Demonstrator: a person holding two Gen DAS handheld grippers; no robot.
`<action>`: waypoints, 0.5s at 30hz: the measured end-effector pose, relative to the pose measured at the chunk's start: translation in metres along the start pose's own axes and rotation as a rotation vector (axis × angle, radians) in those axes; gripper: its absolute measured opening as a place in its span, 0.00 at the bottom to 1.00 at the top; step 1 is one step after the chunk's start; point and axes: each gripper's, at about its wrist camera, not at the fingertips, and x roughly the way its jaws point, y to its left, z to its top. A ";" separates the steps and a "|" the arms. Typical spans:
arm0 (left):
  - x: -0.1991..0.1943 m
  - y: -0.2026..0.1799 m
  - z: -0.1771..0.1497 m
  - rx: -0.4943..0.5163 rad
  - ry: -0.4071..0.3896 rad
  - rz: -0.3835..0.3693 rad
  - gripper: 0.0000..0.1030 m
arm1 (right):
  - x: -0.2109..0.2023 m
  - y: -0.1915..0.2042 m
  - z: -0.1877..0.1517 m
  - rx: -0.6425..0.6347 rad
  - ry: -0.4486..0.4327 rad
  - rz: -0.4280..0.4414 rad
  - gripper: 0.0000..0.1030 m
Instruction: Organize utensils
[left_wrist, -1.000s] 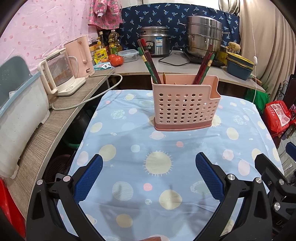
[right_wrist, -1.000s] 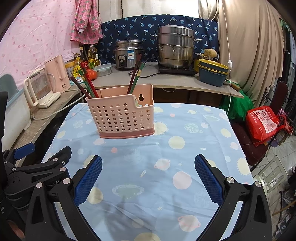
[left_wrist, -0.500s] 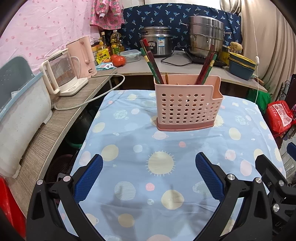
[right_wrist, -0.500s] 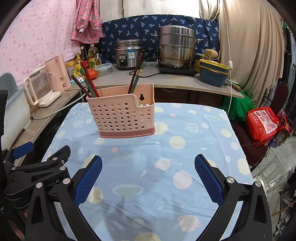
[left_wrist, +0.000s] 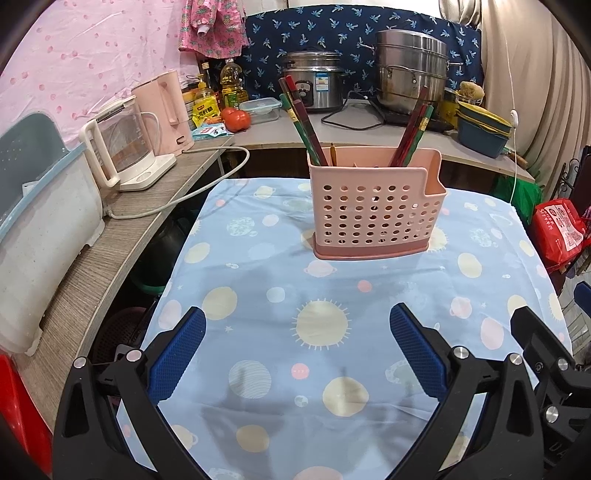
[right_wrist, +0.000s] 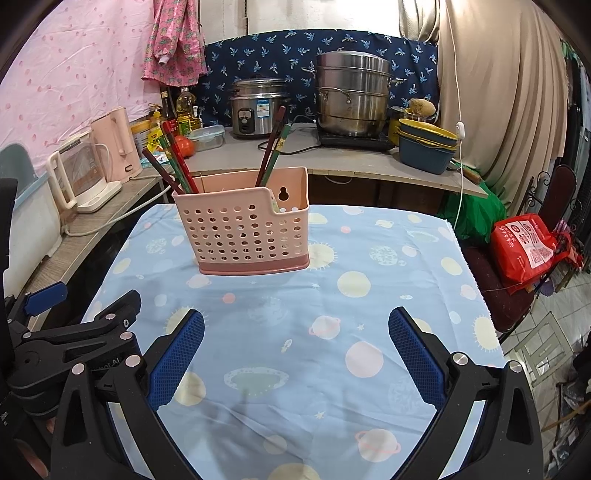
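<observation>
A pink perforated utensil holder (left_wrist: 375, 206) stands upright on the table with the blue planet-print cloth (left_wrist: 332, 332); it also shows in the right wrist view (right_wrist: 243, 232). Red and green chopsticks (left_wrist: 303, 122) lean in its left compartment, and another set of chopsticks (left_wrist: 413, 129) leans in the right one. My left gripper (left_wrist: 295, 354) is open and empty, well short of the holder. My right gripper (right_wrist: 295, 350) is open and empty too, beside the left gripper's body (right_wrist: 74, 339).
A side counter on the left carries a glass kettle (left_wrist: 118, 151) and a pink kettle (left_wrist: 164, 107). The back counter holds a rice cooker (left_wrist: 314, 85), a steel steamer pot (left_wrist: 410, 70), stacked bowls (left_wrist: 480, 129) and a tomato (left_wrist: 236, 120). A red bag (right_wrist: 528, 247) sits on the right.
Both views have risen and pulled back slightly, so the holder sits a little lower and farther. Both grippers stay open and empty.
</observation>
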 end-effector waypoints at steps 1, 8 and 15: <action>0.000 0.000 0.000 -0.002 0.000 0.000 0.93 | 0.000 0.000 0.000 0.000 0.000 0.000 0.94; 0.000 0.000 0.000 0.001 -0.001 -0.002 0.93 | 0.000 -0.001 0.000 0.001 -0.003 0.000 0.94; -0.001 -0.001 0.000 0.010 -0.006 0.004 0.93 | 0.000 -0.002 0.000 -0.001 -0.002 -0.001 0.94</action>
